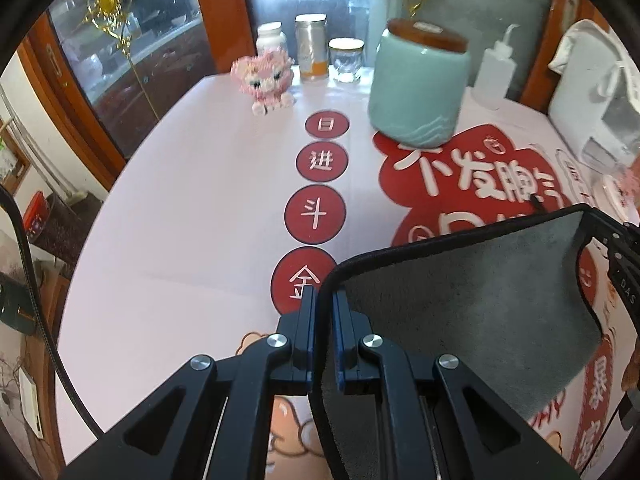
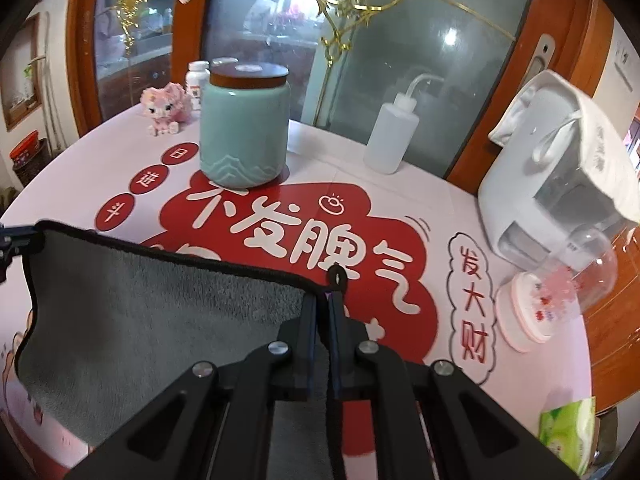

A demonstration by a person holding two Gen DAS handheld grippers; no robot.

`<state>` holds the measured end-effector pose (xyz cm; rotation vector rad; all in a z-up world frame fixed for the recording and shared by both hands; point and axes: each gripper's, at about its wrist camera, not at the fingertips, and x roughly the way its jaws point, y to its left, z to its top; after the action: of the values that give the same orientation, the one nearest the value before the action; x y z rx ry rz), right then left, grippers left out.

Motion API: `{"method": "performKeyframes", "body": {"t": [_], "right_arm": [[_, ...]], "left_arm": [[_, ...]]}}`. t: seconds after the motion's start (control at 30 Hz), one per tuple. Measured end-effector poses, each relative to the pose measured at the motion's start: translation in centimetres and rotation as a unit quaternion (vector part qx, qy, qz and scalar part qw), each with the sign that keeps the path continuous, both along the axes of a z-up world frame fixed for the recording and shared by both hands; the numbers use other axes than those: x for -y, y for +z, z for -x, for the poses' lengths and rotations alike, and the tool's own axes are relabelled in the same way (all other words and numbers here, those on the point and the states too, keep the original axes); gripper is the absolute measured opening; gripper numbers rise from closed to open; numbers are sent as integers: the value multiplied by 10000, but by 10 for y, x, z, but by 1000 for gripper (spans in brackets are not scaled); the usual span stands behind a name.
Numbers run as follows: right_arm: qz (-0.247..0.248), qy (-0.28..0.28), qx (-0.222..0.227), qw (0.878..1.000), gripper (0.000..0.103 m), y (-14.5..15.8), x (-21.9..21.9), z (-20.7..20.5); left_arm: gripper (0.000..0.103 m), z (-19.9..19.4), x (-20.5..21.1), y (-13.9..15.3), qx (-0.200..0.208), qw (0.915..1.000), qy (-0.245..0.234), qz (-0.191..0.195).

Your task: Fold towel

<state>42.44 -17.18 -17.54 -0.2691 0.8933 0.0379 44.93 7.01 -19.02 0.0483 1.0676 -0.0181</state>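
A dark grey towel (image 1: pixel 460 300) with a black stitched edge hangs stretched between my two grippers, lifted above the table. My left gripper (image 1: pixel 323 294) is shut on the towel's left corner. My right gripper (image 2: pixel 322 300) is shut on the towel's (image 2: pixel 160 300) right corner, where a small black hanging loop (image 2: pixel 339 276) sticks up. The right gripper also shows at the right edge of the left wrist view (image 1: pixel 616 248). The towel's lower part hangs loose and curves down toward the tablecloth.
A pink tablecloth (image 1: pixel 180 220) with red printed characters covers the table. A teal lidded jar (image 2: pixel 244 128), a pink toy (image 2: pixel 166 108), jars (image 1: pixel 312 48), a squeeze bottle (image 2: pixel 394 136), a white water dispenser (image 2: pixel 552 176), a pink-based dome (image 2: pixel 560 292) and a green tissue pack (image 2: pixel 568 436) stand around.
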Motion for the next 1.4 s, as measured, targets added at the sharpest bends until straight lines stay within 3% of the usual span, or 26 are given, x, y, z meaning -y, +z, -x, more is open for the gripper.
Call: {"method": "performKeyframes", "body": {"t": [0.33, 0.43, 0.5, 0.57, 0.63, 0.73, 0.8, 1.0, 1.1, 1.4], "right_arm": [[33, -165, -429, 9989, 6, -35, -4, -28], [82, -184, -477, 9987, 13, -38, -5, -29], [-3, -269, -482, 9985, 22, -34, -3, -29], [-319, -406, -271, 9983, 39, -20, 2, -26], [-731, -461, 4, 9963, 73, -2, 7, -17], [-1133, -353, 126, 9929, 96, 13, 8, -8], [-1187, -263, 119, 9925, 103, 18, 4, -4], [-883, -256, 163, 9956, 103, 24, -4, 12], [-935, -279, 91, 9952, 103, 24, -4, 24], [-1176, -447, 50, 9920, 103, 44, 1, 85]], "left_arm": [[13, -19, -3, -34, -328, 9994, 132, -40], [40, -18, -5, -37, -342, 9993, 161, -80], [92, -18, -7, -33, -300, 9993, 203, 39], [101, -15, -10, -24, -114, 9992, 349, 155], [103, -10, -10, -12, 141, 9991, 393, 98], [103, -5, -12, -1, 194, 9986, 356, 335], [103, 2, -13, 5, 263, 9981, 419, 359], [103, 21, -9, 20, 317, 9977, 483, 347], [103, 35, -6, 28, 405, 9979, 464, 221], [103, 90, 5, 57, 451, 9980, 233, 375]]}}
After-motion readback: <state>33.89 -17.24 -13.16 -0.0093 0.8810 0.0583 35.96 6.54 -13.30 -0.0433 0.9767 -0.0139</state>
